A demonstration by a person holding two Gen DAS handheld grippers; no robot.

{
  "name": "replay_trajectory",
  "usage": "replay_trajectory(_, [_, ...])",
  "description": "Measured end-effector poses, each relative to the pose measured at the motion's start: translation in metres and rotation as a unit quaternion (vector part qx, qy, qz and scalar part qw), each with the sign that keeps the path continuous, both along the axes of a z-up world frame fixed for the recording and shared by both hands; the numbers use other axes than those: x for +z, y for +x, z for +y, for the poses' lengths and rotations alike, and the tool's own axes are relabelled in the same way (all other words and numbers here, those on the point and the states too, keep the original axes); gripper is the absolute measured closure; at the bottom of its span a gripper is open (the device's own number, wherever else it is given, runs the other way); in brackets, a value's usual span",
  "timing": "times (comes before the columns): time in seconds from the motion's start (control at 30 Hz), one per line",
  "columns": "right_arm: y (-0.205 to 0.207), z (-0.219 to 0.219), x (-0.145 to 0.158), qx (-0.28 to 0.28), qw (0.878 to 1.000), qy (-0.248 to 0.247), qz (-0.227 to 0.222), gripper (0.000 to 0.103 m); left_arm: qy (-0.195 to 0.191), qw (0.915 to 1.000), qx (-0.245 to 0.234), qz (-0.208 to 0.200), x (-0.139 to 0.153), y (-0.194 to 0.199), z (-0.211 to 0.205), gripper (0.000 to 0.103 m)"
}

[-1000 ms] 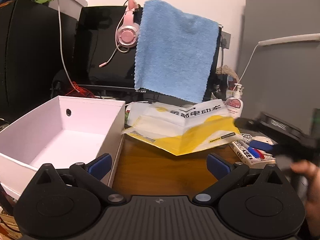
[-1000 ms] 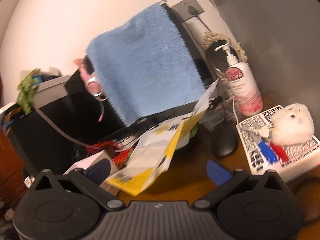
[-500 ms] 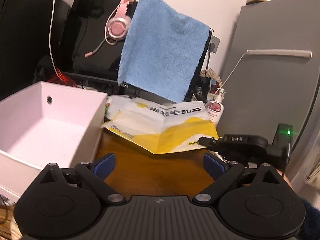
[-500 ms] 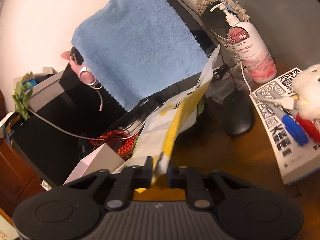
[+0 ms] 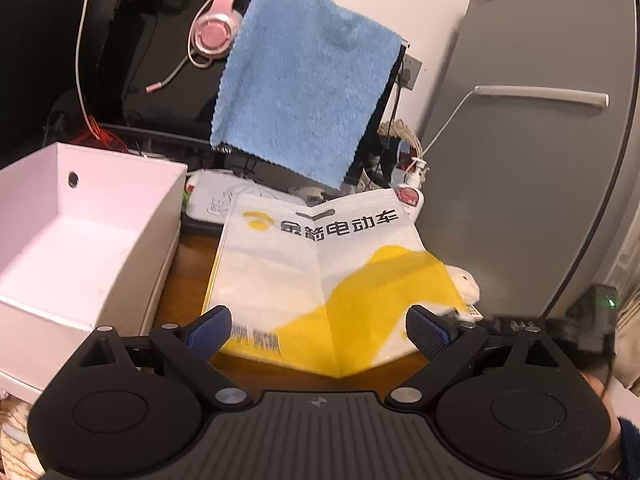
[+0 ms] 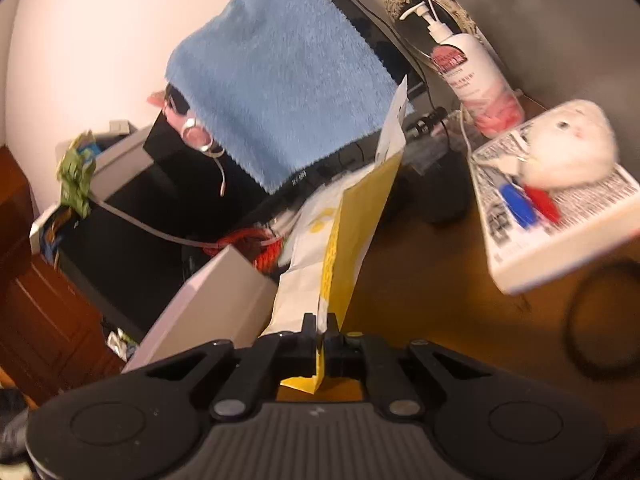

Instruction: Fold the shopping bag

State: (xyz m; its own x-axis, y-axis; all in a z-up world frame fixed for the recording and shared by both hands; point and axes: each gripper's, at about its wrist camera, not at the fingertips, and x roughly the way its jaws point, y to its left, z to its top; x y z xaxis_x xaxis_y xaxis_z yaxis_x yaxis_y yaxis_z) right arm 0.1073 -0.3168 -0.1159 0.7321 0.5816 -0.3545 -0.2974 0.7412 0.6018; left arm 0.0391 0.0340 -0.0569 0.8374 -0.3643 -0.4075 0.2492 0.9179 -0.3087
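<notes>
Yellow-white shopping bag (image 6: 352,232) is pinched, seemingly by its edge, in right tongs (image 6: 320,330); left tongs (image 5: 320,330) gape apart.

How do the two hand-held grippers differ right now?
The left hand-held gripper is open with its blue pads wide apart, while the right hand-held gripper is shut. The left holds nothing and sits over the shopping bag; the right pinches the bag's edge. Both share the same black build.

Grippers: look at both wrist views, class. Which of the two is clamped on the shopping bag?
The right gripper: it is shut on the yellow edge of the shopping bag. The left gripper is wide open, and the bag lies beyond it, ungripped.
</notes>
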Motion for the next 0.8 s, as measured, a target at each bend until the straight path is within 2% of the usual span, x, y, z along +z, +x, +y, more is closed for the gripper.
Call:
replay_trajectory(0.1, [-0.018, -0.014, -0.004, -0.011, 1.000, -0.017, 0.006, 0.099, 0.003, 1.0000, 0.004, 0.002, -0.003, 0.001, 0.000, 0.008])
replay_trajectory(0.17, [-0.028, -0.023, -0.003, -0.029, 0.999, -0.038, 0.003, 0.094, -0.002, 0.9999, 0.005, 0.010, -0.004, 0.004, 0.001, 0.008])
replay_trajectory(0.2, [-0.032, -0.025, -0.002, -0.040, 0.998, -0.052, -0.003, 0.090, -0.006, 0.9999, 0.004, 0.014, -0.005, 0.006, 0.001, 0.008])
replay_trajectory(0.3, [-0.042, -0.029, 0.007, -0.075, 0.993, -0.091, -0.027, 0.067, -0.017, 0.9995, 0.001, 0.027, -0.007, 0.012, 0.002, 0.008])
replay_trajectory(0.33, [-0.044, -0.029, 0.010, -0.077, 0.992, -0.097, -0.035, 0.062, -0.017, 0.9994, 0.000, 0.030, -0.008, 0.013, 0.001, 0.008])
replay_trajectory(0.47, [-0.048, -0.032, 0.019, -0.092, 0.988, -0.116, -0.053, 0.057, -0.018, 0.9988, -0.006, 0.044, -0.013, 0.020, -0.002, 0.008])
replay_trajectory(0.53, [-0.050, -0.036, 0.022, -0.110, 0.983, -0.131, -0.062, 0.045, -0.020, 0.9982, -0.010, 0.055, -0.016, 0.024, -0.005, 0.008])
replay_trajectory(0.7, [-0.054, -0.045, 0.029, -0.150, 0.969, -0.179, -0.085, 0.042, -0.026, 0.9963, -0.021, 0.080, -0.025, 0.036, -0.011, 0.008])
replay_trajectory(0.8, [-0.051, -0.045, 0.032, -0.150, 0.961, -0.210, -0.096, 0.043, -0.029, 0.9947, -0.027, 0.095, -0.030, 0.043, -0.015, 0.008])
